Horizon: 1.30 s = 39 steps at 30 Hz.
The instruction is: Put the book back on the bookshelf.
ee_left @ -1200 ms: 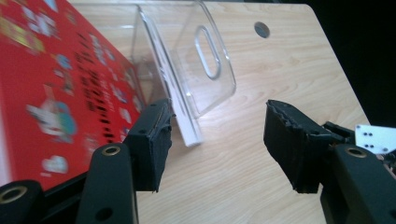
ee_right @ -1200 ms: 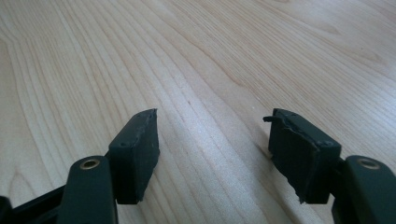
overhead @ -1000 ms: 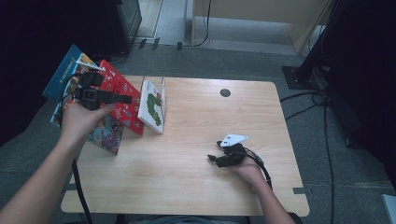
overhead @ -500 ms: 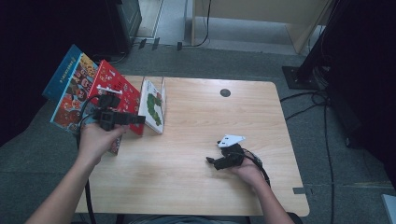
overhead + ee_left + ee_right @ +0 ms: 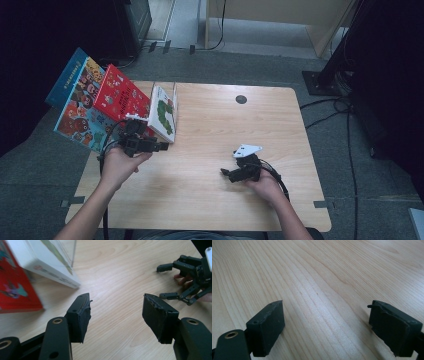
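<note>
step: between picks, nothing gripped
left claw: released, empty, just right of red book
right claw: released, just opened, empty, on desk
next: likely close left claw onto white book

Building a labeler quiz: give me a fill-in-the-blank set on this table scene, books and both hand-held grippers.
1. The jaws of the left hand-held gripper stand ____, nothing between them.
2. The white book with the green caterpillar leans inside a ____ plastic stand.
3. The red book lies to the ____ of the white book in the high view.
4. The right hand-held gripper rests on the ____ table.

Missing words: open; clear; left; wooden
</note>
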Tool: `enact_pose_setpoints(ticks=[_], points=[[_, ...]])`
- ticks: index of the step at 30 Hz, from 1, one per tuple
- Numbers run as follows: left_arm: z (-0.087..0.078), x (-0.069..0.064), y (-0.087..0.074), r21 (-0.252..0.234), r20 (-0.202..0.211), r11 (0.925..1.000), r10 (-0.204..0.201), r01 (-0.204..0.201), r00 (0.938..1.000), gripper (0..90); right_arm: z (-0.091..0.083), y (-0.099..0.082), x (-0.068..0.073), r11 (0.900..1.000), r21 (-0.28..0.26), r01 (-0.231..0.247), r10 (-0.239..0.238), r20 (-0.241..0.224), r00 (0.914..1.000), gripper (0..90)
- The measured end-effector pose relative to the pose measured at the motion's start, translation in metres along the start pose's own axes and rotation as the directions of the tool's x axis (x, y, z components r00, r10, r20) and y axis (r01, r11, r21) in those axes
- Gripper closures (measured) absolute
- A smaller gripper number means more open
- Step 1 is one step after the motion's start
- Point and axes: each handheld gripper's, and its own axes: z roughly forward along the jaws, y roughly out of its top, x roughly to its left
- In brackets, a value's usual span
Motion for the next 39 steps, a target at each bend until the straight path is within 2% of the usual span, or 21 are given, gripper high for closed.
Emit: enact_pose_setpoints(ticks=[4,13,16,19,24,31,33,39], points=[[0.013,-0.003,-0.007,0.01,-0.012,0.9998,0.016,-0.016,0.9998,40.2,0.0,0.0,0.0,1.0,0.0,0.001,-0.001,0.0,1.0,12.6],[0.039,-0.011,-0.023,0.037,0.017,0.9985,0.039,-0.04,0.9991,39.3,0.0,0.0,0.0,1.0,0.0,0.001,-0.001,0.0,1.0,12.6],[0.049,-0.01,-0.028,0.042,0.029,0.9987,0.029,-0.03,0.9992,39.2,0.0,0.0,0.0,1.0,0.001,0.002,-0.002,0.0,1.0,12.6],[0.057,-0.011,-0.034,0.055,0.025,0.9981,0.028,-0.029,0.9993,39.0,0.0,0.0,0.0,1.0,0.0,0.001,-0.001,0.0,1.0,12.6],[0.067,-0.013,-0.04,0.07,0.018,0.995,0.069,-0.07,0.9974,38.5,0.0,0.0,0.0,1.0,-0.001,0.002,-0.002,0.0,1.0,12.6],[0.075,-0.007,-0.047,0.05,0.019,0.9964,0.068,-0.069,0.9975,38.2,0.0,0.0,0.0,1.0,-0.001,0.0,0.0,0.0,1.0,12.6],[0.077,-0.004,-0.049,0.05,0.028,0.9973,0.052,-0.054,0.9982,38.2,0.0,0.0,0.0,1.0,0.0,0.003,-0.003,0.0,1.0,12.6],[0.079,-0.003,-0.055,0.053,0.019,0.9969,0.057,-0.058,0.9982,37.5,0.0,0.0,0.0,1.0,0.001,0.003,-0.003,0.0,1.0,12.6]])
